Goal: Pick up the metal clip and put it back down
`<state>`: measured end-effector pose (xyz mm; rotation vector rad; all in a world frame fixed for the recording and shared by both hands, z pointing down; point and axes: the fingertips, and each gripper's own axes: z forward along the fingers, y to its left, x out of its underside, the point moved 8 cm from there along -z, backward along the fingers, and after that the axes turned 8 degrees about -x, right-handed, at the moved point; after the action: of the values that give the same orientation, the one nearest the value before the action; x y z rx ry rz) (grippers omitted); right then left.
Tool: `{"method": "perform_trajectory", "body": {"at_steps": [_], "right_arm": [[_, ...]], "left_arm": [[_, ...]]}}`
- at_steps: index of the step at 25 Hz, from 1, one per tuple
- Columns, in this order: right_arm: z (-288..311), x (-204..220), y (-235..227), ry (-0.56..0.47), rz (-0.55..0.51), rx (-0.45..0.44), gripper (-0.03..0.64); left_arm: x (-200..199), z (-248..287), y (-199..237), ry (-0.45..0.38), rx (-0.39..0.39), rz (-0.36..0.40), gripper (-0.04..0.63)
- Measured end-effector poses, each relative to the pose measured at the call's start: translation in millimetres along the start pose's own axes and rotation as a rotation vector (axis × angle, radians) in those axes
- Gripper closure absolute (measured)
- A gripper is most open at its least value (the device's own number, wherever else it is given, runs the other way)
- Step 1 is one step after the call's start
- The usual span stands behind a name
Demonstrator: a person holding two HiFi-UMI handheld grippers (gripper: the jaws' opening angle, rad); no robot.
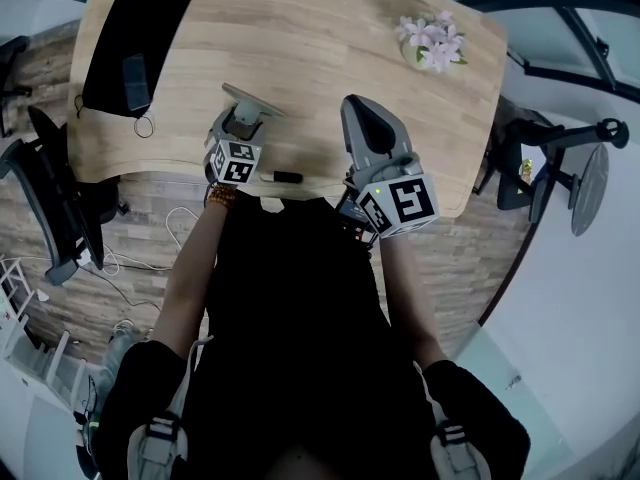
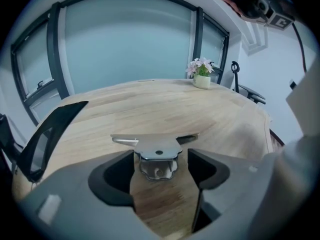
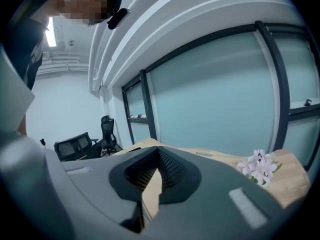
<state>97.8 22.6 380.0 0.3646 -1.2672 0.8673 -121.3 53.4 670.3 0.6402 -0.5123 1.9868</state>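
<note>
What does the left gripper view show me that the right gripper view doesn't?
Only the left gripper view: the metal clip between the left gripper's parted fingers. Only the right gripper view: the right gripper with its fingers together on nothing, and office chairs. Both: the wooden table, the flowers and the glass wall.
</note>
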Motion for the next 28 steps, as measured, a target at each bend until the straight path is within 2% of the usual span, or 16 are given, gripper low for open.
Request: {"method": "perform_trajectory", "body": {"at_steps": [5,9,17,23,28], "right_arm": [[-2.6,-2.8,-4.3,-0.017,0.006,0.007,0.594],[-4.8,-4.6,-8.9,-0.041,0.008,0.009,0.595],[-15.7,-10.9,-20.0,-0.091,0.014,0.041,0.595],[-27.7,-16.3,-25.6,-0.125,0.012,0.061,0.595],[-38.8,-18.4,-30.8,-0.151,0.012,0.075,0.595]], "left_arm": [[-4.2,-22.5,4.1,-0.031,-0.011,0.008,0.262],[-28.0,-48.1,7.1,-0.112,-0.021,0.012,0.262],[-114.8,-89.7,11.4,-0.320,-0.035,0.000,0.264],[-183.6,-132.3,-2.7,-0.481,-0.041,0.084,0.272],[-224.4,-164.2,-14.9,-0.598,-0.033,0.069,0.278]]}}
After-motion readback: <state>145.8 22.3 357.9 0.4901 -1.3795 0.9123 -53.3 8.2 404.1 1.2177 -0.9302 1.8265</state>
